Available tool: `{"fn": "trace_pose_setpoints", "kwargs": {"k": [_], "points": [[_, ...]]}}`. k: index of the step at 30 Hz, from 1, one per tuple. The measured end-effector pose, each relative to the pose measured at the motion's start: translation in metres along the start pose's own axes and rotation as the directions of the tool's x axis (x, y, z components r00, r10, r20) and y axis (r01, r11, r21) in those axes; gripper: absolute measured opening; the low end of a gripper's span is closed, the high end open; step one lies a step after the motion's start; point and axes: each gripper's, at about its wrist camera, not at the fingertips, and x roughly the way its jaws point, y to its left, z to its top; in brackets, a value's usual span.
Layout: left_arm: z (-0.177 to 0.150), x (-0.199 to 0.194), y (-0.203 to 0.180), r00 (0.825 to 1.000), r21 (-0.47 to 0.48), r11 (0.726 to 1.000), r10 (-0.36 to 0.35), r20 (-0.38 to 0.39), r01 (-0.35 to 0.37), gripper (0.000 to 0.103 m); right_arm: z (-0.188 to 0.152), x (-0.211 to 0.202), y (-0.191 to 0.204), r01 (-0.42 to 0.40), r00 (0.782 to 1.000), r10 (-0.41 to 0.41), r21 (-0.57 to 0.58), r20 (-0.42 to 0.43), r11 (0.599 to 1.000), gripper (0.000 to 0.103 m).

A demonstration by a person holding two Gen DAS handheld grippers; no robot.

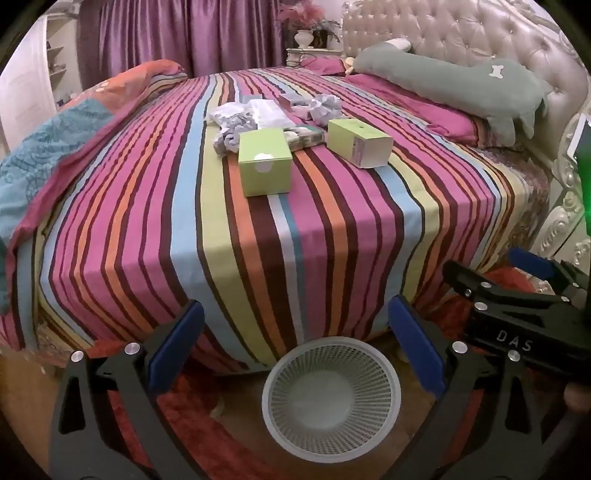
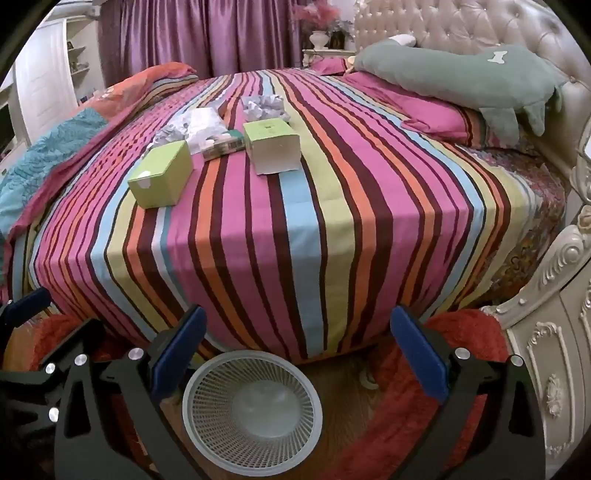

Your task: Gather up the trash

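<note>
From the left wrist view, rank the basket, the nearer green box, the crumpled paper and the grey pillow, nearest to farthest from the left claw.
1. Basket: on the floor, right below the open left claw.
2. Nearer green box: mid-bed, slightly left.
3. Crumpled paper: behind the boxes, further up the bed.
4. Grey pillow: far right, against the headboard.

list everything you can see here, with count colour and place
boxes: two, light green, mid-bed
crumpled paper: several wads, white-grey, behind the boxes
flat packet: one, green-white, between the boxes
basket: one, white mesh, on the floor at the bed's foot, empty
bedspread: one, striped multicolour
long cushion: one, grey-green, by the headboard
curtain: purple, behind the bed
rug: red, under the basket
left gripper: open, blue fingers, nothing held
right gripper: open, blue fingers, nothing held
</note>
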Motion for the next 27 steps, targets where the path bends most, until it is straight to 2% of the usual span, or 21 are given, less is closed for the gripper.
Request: {"fn": "trace_pose_setpoints", "kwargs": {"k": [4,5,10,15,27], "points": [[-0.001,0.003,-0.010,1.000,-0.016,1.000,0.013,-0.011,-0.013,0.097,0.000,-0.004,0.004,-0.009,1.000,0.010,-0.029,0.017,1.000,0.095],[0.002,0.004,0.000,0.999,-0.044,0.999,-0.027,-0.022,0.026,0.097,0.001,-0.005,0.004,-0.010,1.000,0.011,-0.031,0.020,0.999,0.095],[-0.002,0.002,0.014,0.999,-0.080,0.996,-0.036,-0.008,0.035,0.097,0.001,-0.008,0.000,-0.002,1.000,0.003,-0.018,0.029,1.000,0.095],[-0.004,0.003,0.016,0.998,-0.099,0.994,-0.052,-0.019,0.050,0.097,0.000,-0.003,-0.003,0.003,1.000,-0.003,-0.001,-0.001,1.000,0.095],[-0.004,0.002,0.020,0.999,-0.122,0.991,-0.048,-0.010,0.047,0.097,0.000,-0.008,-0.002,-0.003,1.000,0.003,-0.018,0.015,1.000,0.095]]}}
